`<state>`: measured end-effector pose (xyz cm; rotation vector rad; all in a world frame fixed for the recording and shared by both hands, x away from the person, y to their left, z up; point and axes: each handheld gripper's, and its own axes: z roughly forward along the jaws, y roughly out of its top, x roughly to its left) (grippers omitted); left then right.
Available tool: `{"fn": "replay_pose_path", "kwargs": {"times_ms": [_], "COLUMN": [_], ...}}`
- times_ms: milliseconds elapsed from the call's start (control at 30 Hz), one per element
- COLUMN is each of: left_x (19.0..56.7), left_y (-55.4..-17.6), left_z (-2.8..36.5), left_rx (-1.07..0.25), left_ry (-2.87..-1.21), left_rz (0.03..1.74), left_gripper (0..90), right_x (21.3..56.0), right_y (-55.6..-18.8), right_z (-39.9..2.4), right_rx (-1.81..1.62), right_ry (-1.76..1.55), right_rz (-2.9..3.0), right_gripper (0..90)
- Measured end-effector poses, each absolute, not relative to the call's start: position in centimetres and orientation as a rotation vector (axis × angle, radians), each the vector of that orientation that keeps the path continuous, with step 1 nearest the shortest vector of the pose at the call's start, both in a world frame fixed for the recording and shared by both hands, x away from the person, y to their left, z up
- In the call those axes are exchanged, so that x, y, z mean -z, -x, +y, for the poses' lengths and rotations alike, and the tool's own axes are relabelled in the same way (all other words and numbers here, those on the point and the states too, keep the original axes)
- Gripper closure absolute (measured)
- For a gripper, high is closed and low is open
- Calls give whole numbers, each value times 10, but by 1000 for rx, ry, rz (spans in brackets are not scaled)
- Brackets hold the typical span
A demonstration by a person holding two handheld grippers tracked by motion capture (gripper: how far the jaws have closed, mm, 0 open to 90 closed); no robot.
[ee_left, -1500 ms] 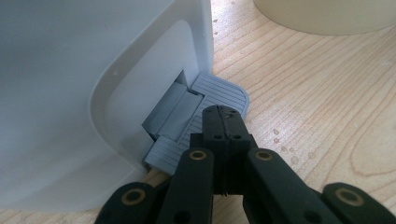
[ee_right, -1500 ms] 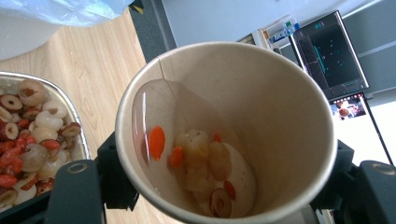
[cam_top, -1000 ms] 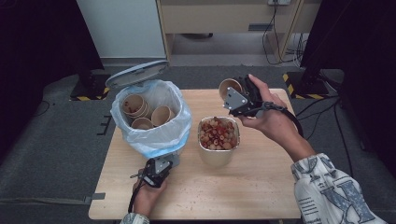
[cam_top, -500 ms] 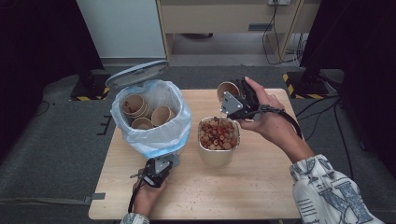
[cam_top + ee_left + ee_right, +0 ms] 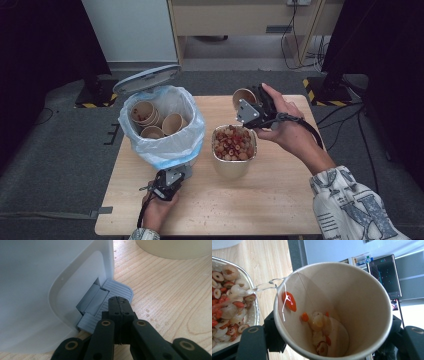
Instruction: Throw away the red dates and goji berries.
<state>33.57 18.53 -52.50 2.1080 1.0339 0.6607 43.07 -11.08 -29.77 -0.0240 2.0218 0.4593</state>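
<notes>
- Already, several emptied cups lie in the lined bin (image 5: 165, 145), whose lid stands open.
- Right hand-held gripper (image 5: 250, 111) pinches a paper cup (image 5: 332, 310) tilted over the foil tray (image 5: 235, 162), just right of the bin; liquid runs out, scraps still cling inside.
- Left hand-held gripper (image 5: 120, 305), jaws pressed together, presses the bin's pedal (image 5: 110, 297).
- Left to do: finish draining, then drop the cup in.
- Bare surface (image 5: 280, 200) lies on the person's side of the bin; the bin crowds the surface's left edge.

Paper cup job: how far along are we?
Done: several emptied cups already sit in the lined bin, its lid up. In hand: the right gripper holds a paper cup tipped over the food tub, liquid pouring out; the left gripper, jaws shut, presses the bin's pedal. Left: fruit bits cling inside; then bin this cup.
</notes>
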Motion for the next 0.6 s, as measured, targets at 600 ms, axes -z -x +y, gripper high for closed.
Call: {"fn": "replay_pose_path", "kwargs": {"times_ms": [600], "left_x": [525], "left_y": [-336], "left_z": [185], "left_rx": [-660], "left_ry": [-2108], "left_rz": [1034], "left_gripper": [899], "right_x": [298], "right_y": [-431], "right_z": [-110], "right_rx": [-455], "right_ry": [26], "right_rz": [2021], "right_gripper": [278]}}
